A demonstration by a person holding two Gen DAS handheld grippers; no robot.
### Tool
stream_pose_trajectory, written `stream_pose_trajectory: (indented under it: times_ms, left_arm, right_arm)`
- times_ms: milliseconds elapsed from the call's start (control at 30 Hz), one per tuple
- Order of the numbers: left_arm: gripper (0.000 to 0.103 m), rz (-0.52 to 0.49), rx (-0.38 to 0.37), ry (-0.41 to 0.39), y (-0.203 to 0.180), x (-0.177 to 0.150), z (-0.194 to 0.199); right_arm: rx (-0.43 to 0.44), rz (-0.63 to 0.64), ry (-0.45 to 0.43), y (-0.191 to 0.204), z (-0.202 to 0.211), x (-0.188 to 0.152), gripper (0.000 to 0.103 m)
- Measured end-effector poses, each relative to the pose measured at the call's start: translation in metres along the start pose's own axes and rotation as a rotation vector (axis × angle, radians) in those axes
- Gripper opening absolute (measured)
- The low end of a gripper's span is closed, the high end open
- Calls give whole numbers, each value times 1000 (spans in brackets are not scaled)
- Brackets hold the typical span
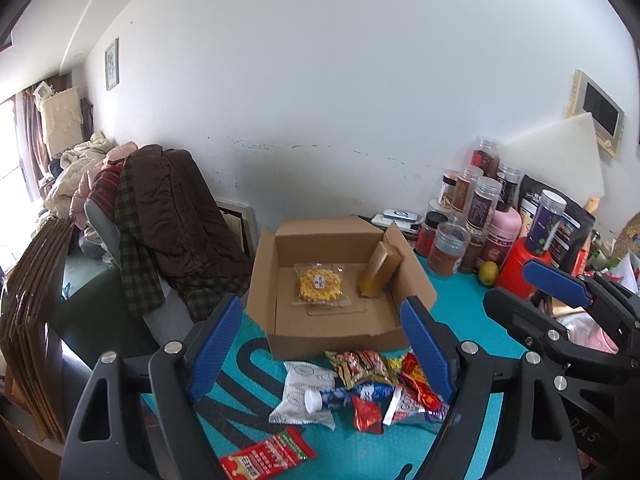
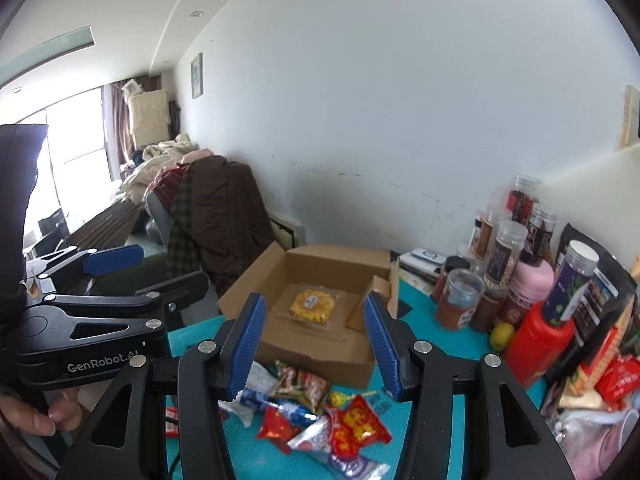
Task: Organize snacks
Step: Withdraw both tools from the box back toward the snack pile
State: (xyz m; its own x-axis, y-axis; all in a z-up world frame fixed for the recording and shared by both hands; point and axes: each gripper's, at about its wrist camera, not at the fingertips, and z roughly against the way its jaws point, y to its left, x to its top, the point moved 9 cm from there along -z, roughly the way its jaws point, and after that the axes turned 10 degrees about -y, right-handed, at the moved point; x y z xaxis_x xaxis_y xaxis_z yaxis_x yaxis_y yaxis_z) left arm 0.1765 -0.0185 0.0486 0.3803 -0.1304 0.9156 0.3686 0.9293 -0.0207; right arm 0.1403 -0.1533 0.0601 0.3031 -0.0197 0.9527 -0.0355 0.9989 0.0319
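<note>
You are holding both grippers above the turquoise table (image 1: pixel 448 304), facing the open cardboard box (image 1: pixel 328 280). Your left gripper (image 1: pixel 324 344) is standing with its jaws spread wide and nothing between the blue pads (image 1: pixel 216 344); the snack pile is lying beyond and below them. Your right gripper (image 2: pixel 316 344) is also standing with jaws apart, narrower than the left, pinching nothing.

Inside the box a clear-wrapped yellow snack (image 1: pixel 319 284) is lying flat on the floor, and a small gold carton (image 1: pixel 378 270) is leaning upright against the right wall, apart from the yellow snack.

The loose snacks are sitting on the table just in front of the box: a white packet (image 1: pixel 300 392), a blue-and-white tube with a white cap (image 1: pixel 344 396) lying across it, a brown-gold packet (image 1: pixel 360 366), and a red-and-yellow packet (image 1: pixel 418 384). A red-and-green packet (image 1: pixel 268 456) is lying apart, nearer you.

Jars (image 1: pixel 480 216) and a red bottle (image 1: pixel 520 268) are crowding the table's right side. A fingertip (image 2: pixel 36 420) is showing at the left gripper's handle.
</note>
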Motion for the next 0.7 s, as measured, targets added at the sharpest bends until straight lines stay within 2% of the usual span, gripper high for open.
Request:
stream_pose_trajectory:
  times_ms: [133, 400, 500, 700]
  left_arm:
    - [82, -10, -22, 26, -2, -15, 5]
    - [82, -5, -59, 60, 0, -45, 14]
    - [82, 5, -74, 73, 3, -55, 15]
    - [82, -1, -87, 95, 3, -71, 15]
  right_arm:
    - [12, -13, 10, 6, 8, -15, 56]
    - [47, -48, 42, 17, 13, -44, 57]
    - [49, -55, 53, 18, 13, -55, 60]
    - [45, -70, 88, 13, 13, -76, 60]
